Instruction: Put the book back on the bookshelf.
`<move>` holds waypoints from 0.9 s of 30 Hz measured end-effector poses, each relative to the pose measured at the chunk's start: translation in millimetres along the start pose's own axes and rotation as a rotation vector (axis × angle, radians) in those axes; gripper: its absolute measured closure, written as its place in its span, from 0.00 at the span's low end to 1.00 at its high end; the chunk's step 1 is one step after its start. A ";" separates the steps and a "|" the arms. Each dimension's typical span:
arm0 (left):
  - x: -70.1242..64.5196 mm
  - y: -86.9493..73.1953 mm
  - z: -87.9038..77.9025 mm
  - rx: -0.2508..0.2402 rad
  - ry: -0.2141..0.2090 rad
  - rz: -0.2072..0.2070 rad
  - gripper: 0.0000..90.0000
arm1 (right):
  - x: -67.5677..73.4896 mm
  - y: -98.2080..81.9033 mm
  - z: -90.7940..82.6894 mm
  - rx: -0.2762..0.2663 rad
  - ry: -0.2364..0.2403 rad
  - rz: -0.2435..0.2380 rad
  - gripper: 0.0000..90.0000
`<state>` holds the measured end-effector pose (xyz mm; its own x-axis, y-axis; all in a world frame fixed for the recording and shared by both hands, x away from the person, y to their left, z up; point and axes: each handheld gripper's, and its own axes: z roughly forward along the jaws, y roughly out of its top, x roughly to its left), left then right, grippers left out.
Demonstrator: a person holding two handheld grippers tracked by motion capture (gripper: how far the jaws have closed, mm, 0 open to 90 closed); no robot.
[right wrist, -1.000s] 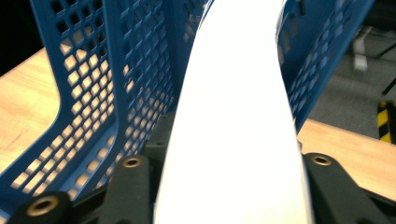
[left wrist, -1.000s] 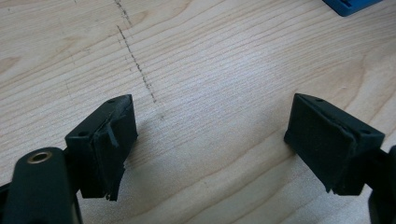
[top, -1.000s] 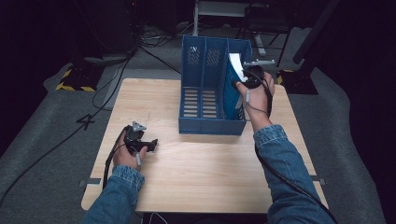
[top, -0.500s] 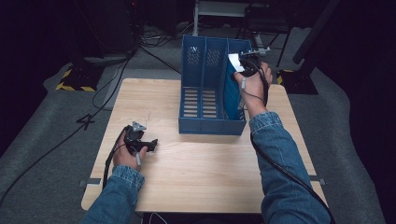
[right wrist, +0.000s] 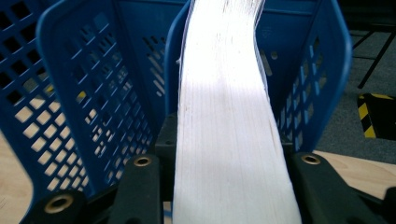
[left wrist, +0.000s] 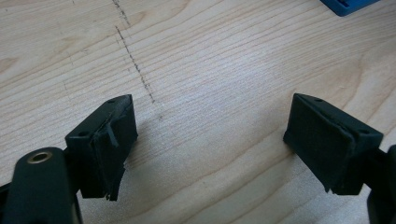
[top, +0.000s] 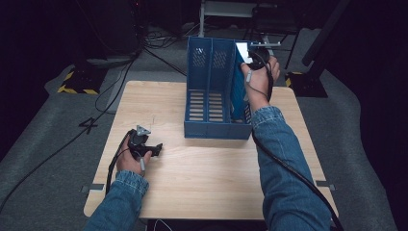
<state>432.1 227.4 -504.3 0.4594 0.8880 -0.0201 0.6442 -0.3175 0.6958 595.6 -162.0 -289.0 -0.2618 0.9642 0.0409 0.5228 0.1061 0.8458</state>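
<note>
A blue three-slot file rack stands at the table's far middle. In its right slot a thick book with white page edges and a blue cover stands on edge, its top above the rack's rim. My right gripper is shut on the book's upper end. In the right gripper view the white pages run up between the jaws of the right gripper, with perforated rack walls on both sides. My left gripper rests low on the wooden table, open and holding nothing.
The rack's left and middle slots hold nothing. A rack corner shows past the left jaws. Cables trail over the grey floor at the left. Black-and-yellow striped bases and stand legs sit beyond the table's far edge.
My right hand has moved up and away along the rack's right slot with the book in its grip. The left hand has stayed where it was.
</note>
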 end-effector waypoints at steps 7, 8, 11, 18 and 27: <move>-0.3 -0.1 0.0 -0.002 -0.005 0.002 0.19 | -0.5 -15.0 26.8 -0.009 0.004 0.024 0.67; -0.3 -0.1 0.0 -0.002 -0.005 0.002 0.19 | -0.5 -15.0 26.8 -0.009 0.004 0.024 0.67; -0.4 -0.2 0.0 -0.002 -0.004 0.002 0.19 | 2.9 -13.0 28.7 0.004 -0.009 -0.005 0.66; -0.4 -0.2 0.0 -0.002 -0.004 0.001 0.19 | -1.4 -12.3 27.9 0.006 0.007 -0.037 0.57; -0.6 -0.3 -0.1 -0.001 -0.004 0.001 0.19 | -7.7 -8.2 -4.1 -0.053 0.047 -0.102 0.41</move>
<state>431.7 227.0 -504.5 0.4627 0.8862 -0.0227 0.6430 -0.3178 0.6969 590.0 -171.2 -294.1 -0.3499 0.9365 -0.0226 0.4480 0.1884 0.8740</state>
